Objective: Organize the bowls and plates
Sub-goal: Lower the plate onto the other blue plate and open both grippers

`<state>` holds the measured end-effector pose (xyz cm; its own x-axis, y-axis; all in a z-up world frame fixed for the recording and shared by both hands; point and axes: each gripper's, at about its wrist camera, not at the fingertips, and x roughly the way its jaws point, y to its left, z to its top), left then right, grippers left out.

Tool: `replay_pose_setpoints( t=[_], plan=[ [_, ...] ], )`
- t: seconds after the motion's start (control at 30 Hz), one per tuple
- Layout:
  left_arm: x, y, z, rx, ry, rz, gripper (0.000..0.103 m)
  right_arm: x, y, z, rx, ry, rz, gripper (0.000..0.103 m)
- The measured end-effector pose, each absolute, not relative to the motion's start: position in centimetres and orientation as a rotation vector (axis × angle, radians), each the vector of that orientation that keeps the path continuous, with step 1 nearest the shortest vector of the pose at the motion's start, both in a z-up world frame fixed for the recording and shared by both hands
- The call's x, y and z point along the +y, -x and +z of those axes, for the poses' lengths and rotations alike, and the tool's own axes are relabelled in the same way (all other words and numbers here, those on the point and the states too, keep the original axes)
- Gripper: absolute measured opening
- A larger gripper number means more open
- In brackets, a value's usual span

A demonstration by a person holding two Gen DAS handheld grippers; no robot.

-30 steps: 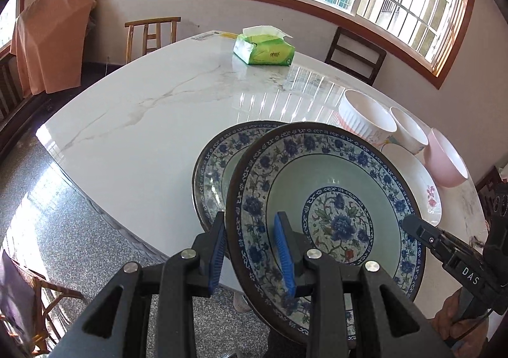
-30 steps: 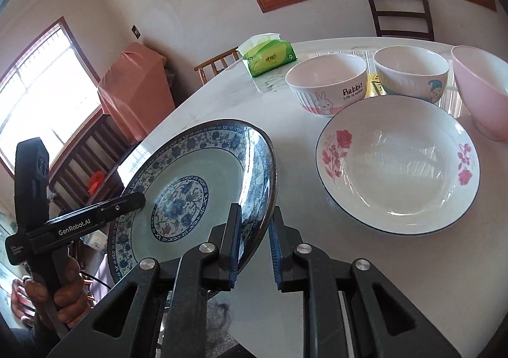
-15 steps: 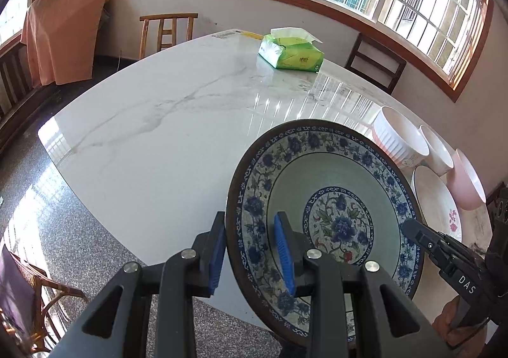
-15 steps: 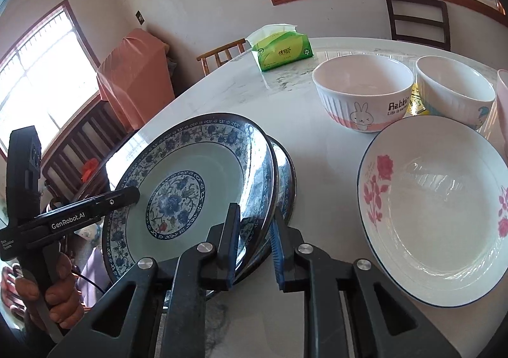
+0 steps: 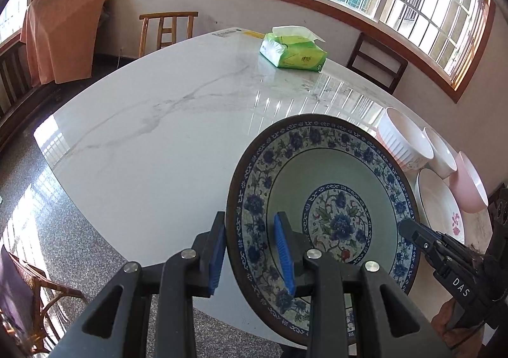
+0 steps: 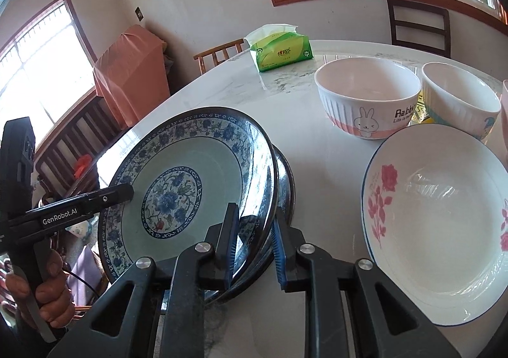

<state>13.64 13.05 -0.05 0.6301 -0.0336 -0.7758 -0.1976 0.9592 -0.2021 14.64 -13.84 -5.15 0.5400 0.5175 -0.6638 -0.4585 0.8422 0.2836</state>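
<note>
A deep blue-and-white flowered plate [image 5: 333, 199] [image 6: 177, 174] is held over the near edge of the marble table [image 5: 158, 135]. It rests tilted on a second plate of the same pattern [image 6: 287, 186], of which only the right rim shows. My left gripper [image 5: 249, 221] is shut on the top plate's left rim, one pad outside and one inside. My right gripper [image 6: 255, 215] is shut on its right rim. Each gripper also shows in the other's view: the right gripper [image 5: 409, 229] at the plate's right edge, the left gripper [image 6: 127, 191] on the plate's left side.
To the right lie a white plate with red roses [image 6: 438, 231], a rabbit bowl [image 6: 368, 97], a second white bowl [image 6: 457, 104] and a pink bowl [image 5: 470, 186]. A green tissue pack [image 6: 279, 51] sits at the far side. Chairs ring the table.
Both grippers carried the plate sideways across the table and down over the second blue plate. That plate is now hidden in the left wrist view and peeks out underneath in the right.
</note>
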Motion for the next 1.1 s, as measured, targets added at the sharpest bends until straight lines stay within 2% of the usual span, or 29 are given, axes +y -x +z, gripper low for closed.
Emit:
replay_pose_setpoints(
  t=[0.3,0.8,0.93,1.1],
  plan=[
    [13.3,-14.1,-0.5,0.898,0.288,0.100,0.030,-13.5,-14.6,-5.2,0.786,-0.054,0.574,0.020],
    [13.2,-14.0,-0.7,0.868,0.263,0.113,0.030,-12.7,-14.3,-5.0,0.742,0.006,0.560,0.029],
    [13.0,-13.7,-0.2,0.841,0.239,0.133,0.030,-12.2,-14.0,-5.1,0.730,0.038,0.561,0.037],
    [12.8,-13.3,-0.3,0.846,0.247,0.132,0.030,-11.5,-13.3,-4.9,0.684,0.096,0.524,0.056]
  ],
)
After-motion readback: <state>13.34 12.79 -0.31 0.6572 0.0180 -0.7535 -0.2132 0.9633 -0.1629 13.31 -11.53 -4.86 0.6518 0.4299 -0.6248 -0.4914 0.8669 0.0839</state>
